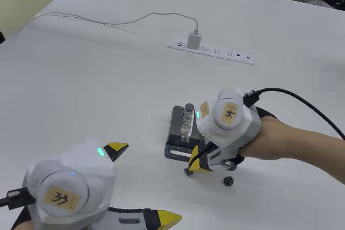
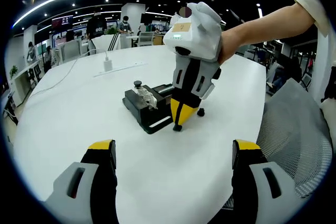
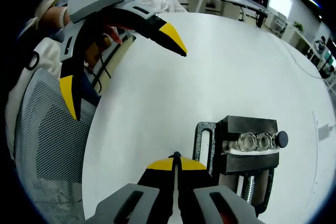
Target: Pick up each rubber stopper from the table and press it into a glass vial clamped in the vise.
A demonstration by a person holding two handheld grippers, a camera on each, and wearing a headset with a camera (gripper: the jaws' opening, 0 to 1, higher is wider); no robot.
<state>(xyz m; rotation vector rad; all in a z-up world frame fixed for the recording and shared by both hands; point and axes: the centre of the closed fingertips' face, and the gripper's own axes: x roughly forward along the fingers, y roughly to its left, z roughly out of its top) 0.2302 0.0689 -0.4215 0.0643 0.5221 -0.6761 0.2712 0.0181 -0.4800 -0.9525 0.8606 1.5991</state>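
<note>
A black vise stands mid-table and clamps a row of glass vials. The far vial carries a black stopper. In the right gripper view two vials show open mouths beside the stoppered one. My right gripper points down at the table beside the vise's near corner. It is shut on a small dark rubber stopper. A loose stopper lies just to its right. My left gripper hovers open at the bottom left, holding nothing.
A white power strip with a charger and cable lies at the table's far side. A grey mesh chair stands at the near edge of the table. Bare white tabletop stretches left of the vise.
</note>
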